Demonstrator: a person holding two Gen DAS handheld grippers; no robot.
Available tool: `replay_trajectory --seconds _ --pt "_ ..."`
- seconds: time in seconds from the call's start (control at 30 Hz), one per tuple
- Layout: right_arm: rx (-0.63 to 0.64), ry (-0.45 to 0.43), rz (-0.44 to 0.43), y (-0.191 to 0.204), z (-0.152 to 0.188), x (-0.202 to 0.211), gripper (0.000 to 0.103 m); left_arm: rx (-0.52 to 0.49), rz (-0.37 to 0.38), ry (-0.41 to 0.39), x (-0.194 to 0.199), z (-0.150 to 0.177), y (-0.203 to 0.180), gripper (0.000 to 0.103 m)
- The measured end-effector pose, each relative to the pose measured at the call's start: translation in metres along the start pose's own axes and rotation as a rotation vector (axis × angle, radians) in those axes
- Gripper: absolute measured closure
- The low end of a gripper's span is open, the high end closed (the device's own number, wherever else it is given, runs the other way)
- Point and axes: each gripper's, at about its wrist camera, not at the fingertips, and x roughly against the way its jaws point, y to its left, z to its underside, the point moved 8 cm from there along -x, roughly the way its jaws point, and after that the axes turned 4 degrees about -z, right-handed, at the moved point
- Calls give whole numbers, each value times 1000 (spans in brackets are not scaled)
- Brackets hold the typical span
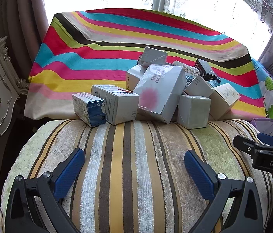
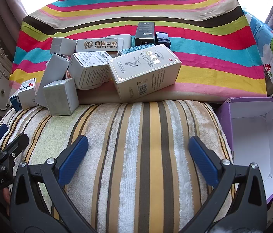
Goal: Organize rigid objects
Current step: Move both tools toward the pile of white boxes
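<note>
Holding my left tongs (image 1: pixel 134 162) and right tongs (image 2: pixel 138 149) wide open with nothing in them, I wait over the striped cushion (image 2: pixel 136 155), because the pile of boxes (image 2: pixel 97 68) sits behind it and the purple bin (image 2: pixel 256 136) sits beside it.

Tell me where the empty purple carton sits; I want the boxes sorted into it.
In the right wrist view the purple carton lies open at the far right, beside the striped cushion and right of the cream box.
</note>
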Motion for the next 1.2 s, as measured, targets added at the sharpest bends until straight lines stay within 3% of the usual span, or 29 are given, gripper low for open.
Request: replay_trajectory --seconds 0.3,0.47,0.77,0.93,1.1,1.2 --pt "3 -23 2 2 2 6 0 -7 37 -15 4 -3 -3 0" --pt "4 -27 1 2 3 9 0 -16 88 -46 12 -9 -10 6" --pt "-6 59 -53 -1 -7 6 0 -68 196 -86 19 -33 -20 10" --pt "4 -6 -139 2 -19 8 0 -63 246 -39 10 -47 -22 10" --pt "61 -20 -164 10 -36 6 0 -95 298 11 -3 -65 -31 10" --pt "102 -17 -231 24 -51 6 0 -118 327 37 -10 -78 -33 10"
